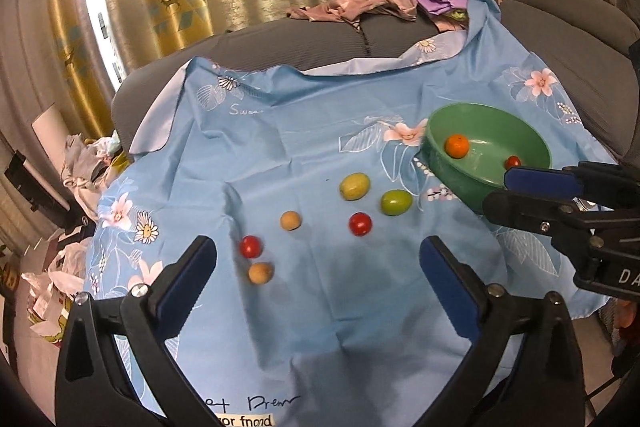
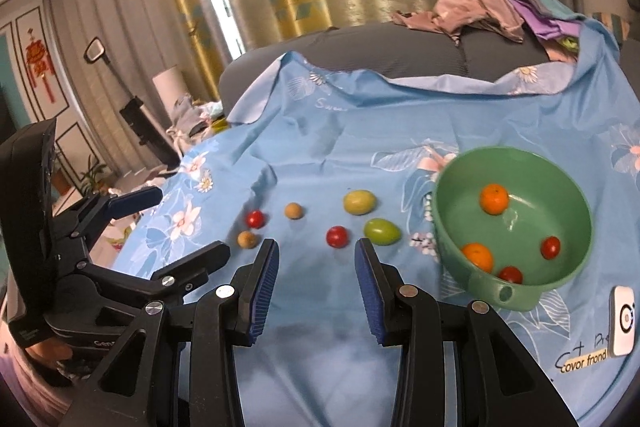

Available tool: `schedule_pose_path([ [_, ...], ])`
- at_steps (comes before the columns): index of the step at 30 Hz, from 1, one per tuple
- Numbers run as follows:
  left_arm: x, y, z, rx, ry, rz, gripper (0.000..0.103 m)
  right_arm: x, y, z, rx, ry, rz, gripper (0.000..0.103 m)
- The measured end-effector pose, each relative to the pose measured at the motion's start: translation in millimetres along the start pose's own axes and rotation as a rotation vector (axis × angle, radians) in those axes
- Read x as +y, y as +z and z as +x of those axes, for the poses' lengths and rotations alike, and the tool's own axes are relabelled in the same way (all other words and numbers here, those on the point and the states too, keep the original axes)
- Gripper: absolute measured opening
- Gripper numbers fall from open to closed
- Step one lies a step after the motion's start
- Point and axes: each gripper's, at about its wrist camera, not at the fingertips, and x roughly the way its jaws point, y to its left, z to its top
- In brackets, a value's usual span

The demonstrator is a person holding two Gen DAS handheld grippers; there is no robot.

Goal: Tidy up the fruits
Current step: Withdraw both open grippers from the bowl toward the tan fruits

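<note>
- Fruits: six lie loose on the blue floral cloth, left of the green bowl: two red tomatoes, two tan round fruits, two green oval fruits.
- Bowl holds two oranges and two red tomatoes, seen from the right wrist view.
- Left gripper: jaws wide apart, empty, hovering near the left-hand pair.
- Right gripper: jaws apart, empty, just near of the centre tomato.
- Judged about four of ten sorted.
- Risk: round fruit may roll when one finger nudges it before closing; the cloth is creased and draped over a soft sofa, so it could run off the near edge.
- Risk: over-squeezing could burst a tomato.
- Risk: grippers are close; crossing paths could collide.
</note>
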Motion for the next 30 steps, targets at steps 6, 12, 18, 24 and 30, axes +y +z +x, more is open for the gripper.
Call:
schedule_pose_path([
  [6,12,-5,1,0.006,0.003,-0.027,0.102,13,1,7,0.018,0.003,-0.021,0.040],
  [12,22,-7,8,0.017,0.001,-0.046,0.102,19,2,16,0.038,0.006,-0.032,0.040],
  [18,36,-11,20,0.052,-0.041,-0.087,0.102,18,2,32,0.064,0.008,-0.025,0.040],
  [24,63,-29,40,0.114,-0.130,-0.149,0.102,8,-3,53,0.111,-0.007,-0.005,0.040],
  [30,89,-49,50,0.130,-0.263,-0.238,0.102,-4,-13,80,0.185,-0.014,0.015,0.040],
])
